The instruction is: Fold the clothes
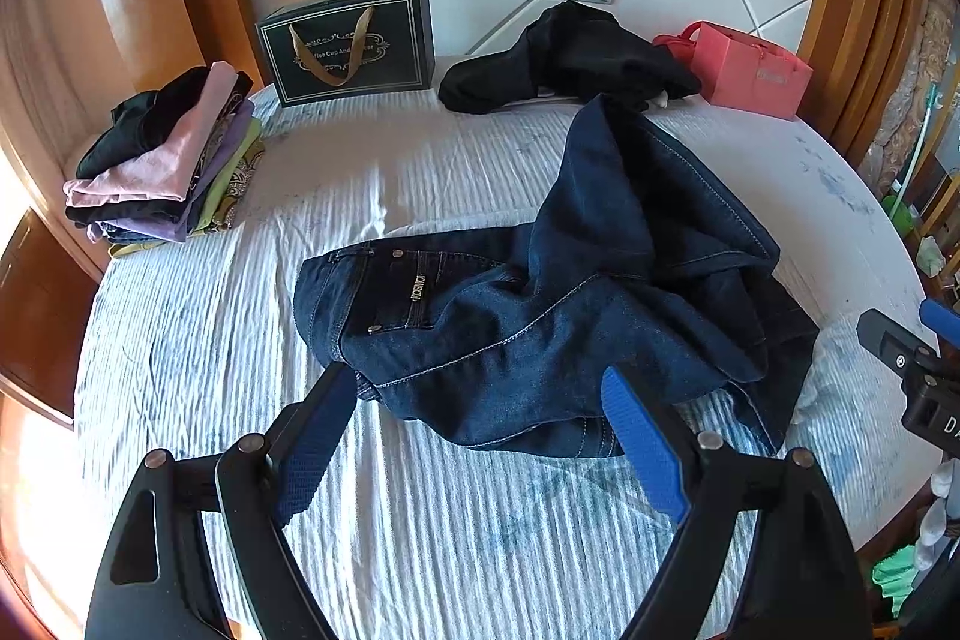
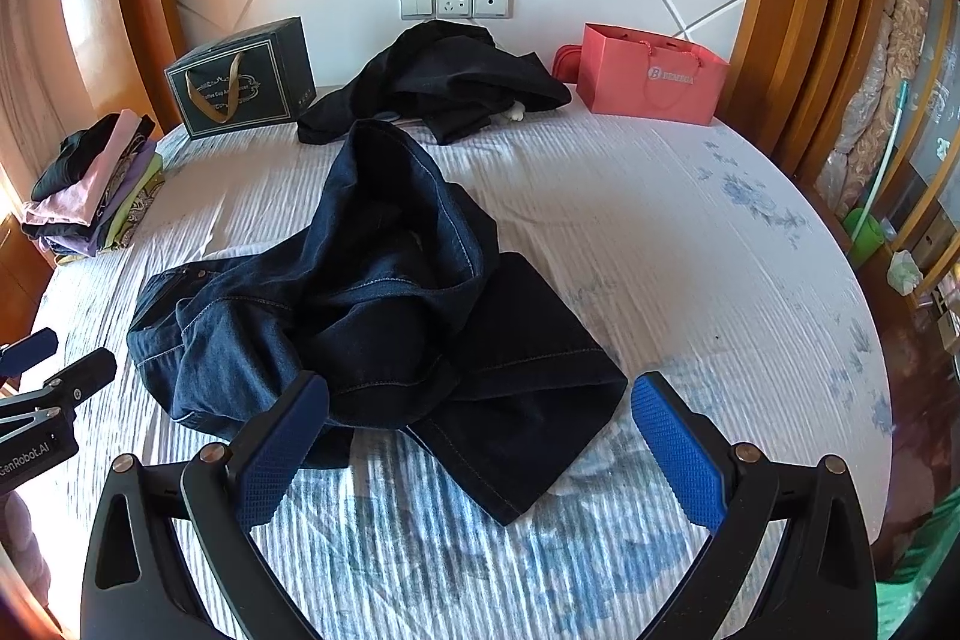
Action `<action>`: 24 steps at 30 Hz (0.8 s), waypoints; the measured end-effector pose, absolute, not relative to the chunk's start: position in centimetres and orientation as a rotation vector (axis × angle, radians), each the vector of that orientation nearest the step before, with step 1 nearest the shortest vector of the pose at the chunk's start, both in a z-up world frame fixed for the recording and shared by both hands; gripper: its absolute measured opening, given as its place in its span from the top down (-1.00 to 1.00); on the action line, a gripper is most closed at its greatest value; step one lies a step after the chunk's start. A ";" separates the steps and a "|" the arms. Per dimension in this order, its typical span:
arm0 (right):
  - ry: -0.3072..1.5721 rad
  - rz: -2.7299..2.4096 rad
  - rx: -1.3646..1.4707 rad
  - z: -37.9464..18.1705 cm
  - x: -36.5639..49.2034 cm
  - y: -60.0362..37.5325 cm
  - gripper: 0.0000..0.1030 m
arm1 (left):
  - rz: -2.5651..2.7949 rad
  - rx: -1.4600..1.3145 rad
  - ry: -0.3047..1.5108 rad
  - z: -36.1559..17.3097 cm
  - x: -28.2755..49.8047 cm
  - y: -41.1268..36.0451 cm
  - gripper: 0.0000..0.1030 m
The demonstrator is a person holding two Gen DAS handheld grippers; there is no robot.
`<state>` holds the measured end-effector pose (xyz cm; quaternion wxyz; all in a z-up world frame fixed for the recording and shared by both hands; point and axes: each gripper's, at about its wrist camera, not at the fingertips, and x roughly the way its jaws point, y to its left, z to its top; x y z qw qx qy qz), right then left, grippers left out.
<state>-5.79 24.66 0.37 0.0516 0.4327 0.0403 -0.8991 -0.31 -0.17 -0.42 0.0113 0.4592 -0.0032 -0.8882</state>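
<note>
1. Because both tools hang at the near edge of the bed (image 1: 180, 340), the reading starts there: left gripper (image 1: 480, 436) has its jaws spread wide, nothing between the blue pads (image 1: 645, 454). Right gripper (image 2: 480, 436) likewise gaping and empty.

2. Just ahead of both: the dark jeans (image 1: 528, 316), crumpled in a heap on the striped sheet. Not flat, not yet folded.

3. Waistband end, with labelled patch and rivets (image 1: 418, 287), lies toward the left gripper's side, straight ahead of its left finger. In the left wrist view the denim edge sits right at the fingertips; contact cannot be told.

4. Leg end (image 2: 528, 400) spills the other way, a flat cuffed panel directly in front of the right gripper, between its two fingers in that view.

5. So the heap's long axis runs roughly left to right across the bed, waist to the left, hem to the right. My judgement: each gripper is nearest its own end, so a two-handed take and spread looks like the natural move.

6. One leg (image 2: 384, 184) bunches upward and runs away toward the headboard; it would need pulling back into line.

7. Farther: folded stack (image 1: 162, 160) at far left, black garment (image 1: 570, 58) in a heap by the headboard, dark gift box (image 1: 351, 40) and pink bag (image 1: 750, 70) on either side of it.
</note>
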 end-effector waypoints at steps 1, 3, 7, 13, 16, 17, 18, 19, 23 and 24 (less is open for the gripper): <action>0.118 -2.733 1.320 0.3 -5.9 24.7 -0.97 | -2.771 1.432 -0.012 -0.4 -0.3 -0.2 -0.64; 0.109 -2.728 1.326 0.1 -6.0 24.9 -0.97 | -2.772 1.433 -0.012 -0.5 -0.4 -0.2 -0.64; 0.095 -2.722 1.338 -0.2 -6.4 25.0 -0.97 | -2.771 1.437 -0.007 -0.5 -0.5 -0.3 -0.64; 0.083 -2.715 1.348 -0.3 -6.7 25.1 -0.96 | -2.771 1.446 0.000 -0.6 -0.7 -0.4 -0.64; 0.078 -2.711 1.354 -0.4 -6.9 25.2 -0.96 | -2.771 1.444 0.002 -0.6 -0.8 -0.5 -0.64; 0.076 -2.709 1.355 -0.4 -6.9 25.2 -0.96 | -2.770 1.444 0.003 -0.6 -0.9 -0.5 -0.64; 0.076 -2.708 1.356 -0.5 -6.9 25.2 -0.96 | -2.770 1.444 0.002 -0.7 -0.9 -0.5 -0.64; 0.078 -2.708 1.357 -0.5 -7.0 25.2 -0.96 | -2.769 1.443 0.001 -0.7 -1.0 -0.5 -0.64; 0.084 -2.702 1.362 -0.7 -7.1 25.2 -0.96 | -2.763 1.447 0.000 -0.8 -1.2 -0.6 -0.64; 0.085 -2.700 1.364 -0.7 -7.1 25.1 -0.96 | -2.762 1.448 0.000 -0.9 -1.2 -0.7 -0.64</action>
